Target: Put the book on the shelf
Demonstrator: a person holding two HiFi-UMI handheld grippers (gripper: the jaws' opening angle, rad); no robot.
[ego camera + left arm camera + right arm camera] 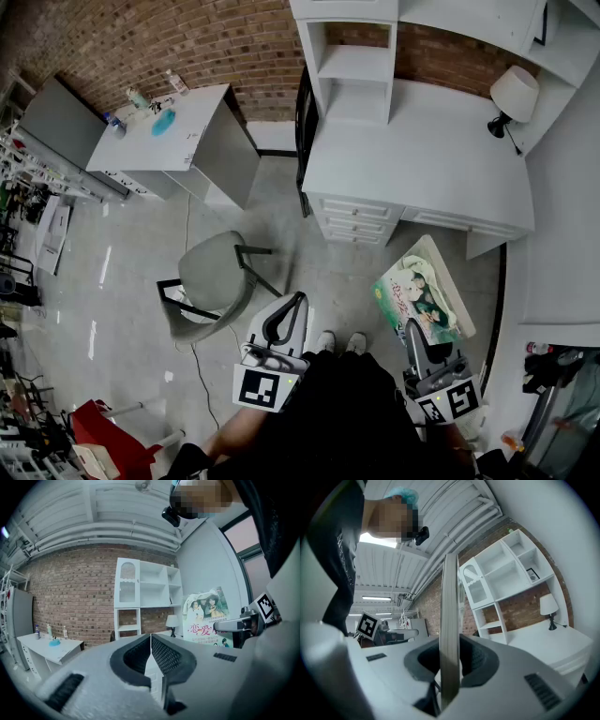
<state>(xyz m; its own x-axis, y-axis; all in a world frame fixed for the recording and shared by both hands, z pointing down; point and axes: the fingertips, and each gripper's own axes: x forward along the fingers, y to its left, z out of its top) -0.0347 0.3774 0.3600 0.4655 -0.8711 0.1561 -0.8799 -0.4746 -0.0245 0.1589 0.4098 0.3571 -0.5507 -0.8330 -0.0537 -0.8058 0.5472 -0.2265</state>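
Note:
A book (422, 295) with a picture of two people on its cover is held out in front of me, and my right gripper (413, 330) is shut on its near edge. In the right gripper view the book (449, 620) stands edge-on between the pads of the right gripper (450, 645). My left gripper (298, 300) is shut with nothing in it; in its own view the left gripper (151, 638) has its jaws meeting, and the book (208, 616) shows to its right. The white shelf unit (356, 56) stands on the white desk (422, 159) ahead.
A lamp (511, 94) stands at the desk's right end. A grey chair (211, 277) is on the floor to my front left. A second white table (178, 131) with bottles stands against the brick wall further left. Clutter lines the left edge.

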